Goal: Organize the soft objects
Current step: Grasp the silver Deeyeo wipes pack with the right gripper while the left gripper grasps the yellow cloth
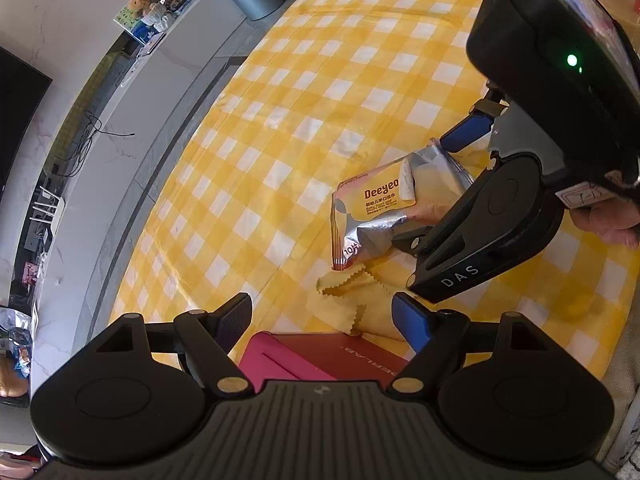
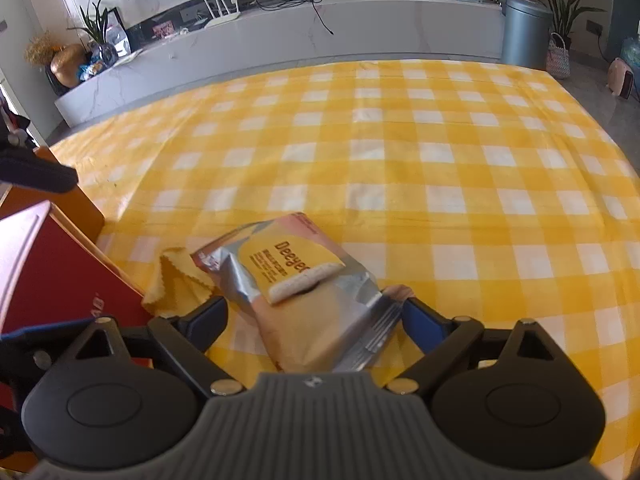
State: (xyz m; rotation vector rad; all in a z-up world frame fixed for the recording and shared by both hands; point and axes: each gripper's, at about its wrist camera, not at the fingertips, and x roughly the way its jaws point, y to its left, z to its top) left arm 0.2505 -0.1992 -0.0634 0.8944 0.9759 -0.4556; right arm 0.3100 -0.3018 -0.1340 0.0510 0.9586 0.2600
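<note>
Wipes packet (image 2: 304, 288), light, crinkly and slippery-looking, is lying low in the frame on the checked surface (image 2: 440, 152) between the spread-apart right gripper (image 2: 316, 320), probably gripping best across its soft middle.

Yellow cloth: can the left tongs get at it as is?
Probably yes. The left tongs stand open right over the yellow cloth; only its far edge lies under the wipes pack.

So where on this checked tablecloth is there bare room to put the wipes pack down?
The tablecloth is bare beyond the wipes pack, out to its far edge, and to its right. It is crowded near the red box, where the yellow cloth lies.
</note>
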